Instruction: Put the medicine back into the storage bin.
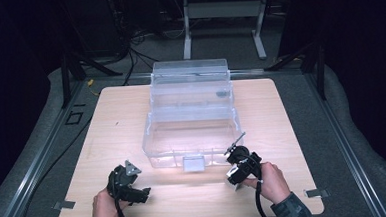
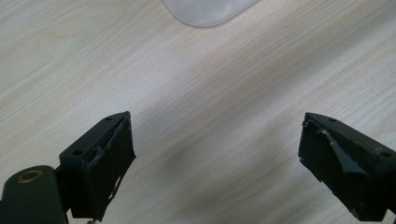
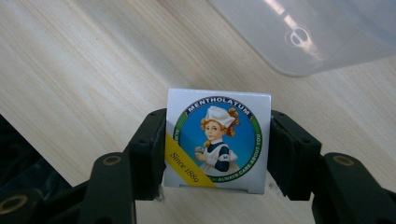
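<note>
A small white Mentholatum box with a round blue picture on top stands on the wooden table. My right gripper is shut on the box, one black jaw against each side. From above, that gripper sits near the front right corner of a clear plastic bin, with the white box at its tip. At the front left, my left gripper rests low over the table. Its jaws stand wide open over bare wood.
The clear bin fills the table's middle, its lid raised at the back and a latch at the front. A rounded bin corner lies just beyond the box. Another corner lies ahead of the left gripper. Metal rails border the table.
</note>
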Demonstrator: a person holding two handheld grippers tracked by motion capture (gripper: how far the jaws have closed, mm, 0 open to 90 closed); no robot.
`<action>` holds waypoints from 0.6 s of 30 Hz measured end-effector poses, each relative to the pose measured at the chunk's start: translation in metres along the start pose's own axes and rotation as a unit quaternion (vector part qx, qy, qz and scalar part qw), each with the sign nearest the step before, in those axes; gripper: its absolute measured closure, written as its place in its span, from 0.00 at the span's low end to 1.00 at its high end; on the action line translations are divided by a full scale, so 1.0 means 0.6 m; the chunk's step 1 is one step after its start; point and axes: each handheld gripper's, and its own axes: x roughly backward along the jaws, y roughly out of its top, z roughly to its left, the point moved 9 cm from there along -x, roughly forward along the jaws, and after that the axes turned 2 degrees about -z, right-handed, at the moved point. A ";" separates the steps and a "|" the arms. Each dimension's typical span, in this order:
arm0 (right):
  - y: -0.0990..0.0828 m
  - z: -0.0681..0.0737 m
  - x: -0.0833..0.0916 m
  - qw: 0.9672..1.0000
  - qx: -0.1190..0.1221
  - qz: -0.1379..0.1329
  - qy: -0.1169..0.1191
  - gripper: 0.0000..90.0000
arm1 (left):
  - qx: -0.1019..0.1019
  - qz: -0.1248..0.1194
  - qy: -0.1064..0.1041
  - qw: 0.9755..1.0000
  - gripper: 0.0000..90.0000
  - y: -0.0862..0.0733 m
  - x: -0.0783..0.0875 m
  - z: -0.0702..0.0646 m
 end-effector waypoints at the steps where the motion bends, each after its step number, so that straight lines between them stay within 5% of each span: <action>1: 0.004 0.005 -0.003 1.000 0.002 -0.014 0.020 0.49 | 0.000 0.001 -0.001 1.000 0.11 0.000 0.000 0.000; 3: 0.002 -0.001 0.000 1.000 0.010 0.002 -0.012 0.50 | -0.002 0.002 -0.002 1.000 0.12 -0.001 0.000 0.000; 18: 0.003 -0.003 0.006 1.000 0.022 0.000 0.011 0.51 | -0.003 0.002 -0.004 1.000 0.12 -0.001 0.000 -0.001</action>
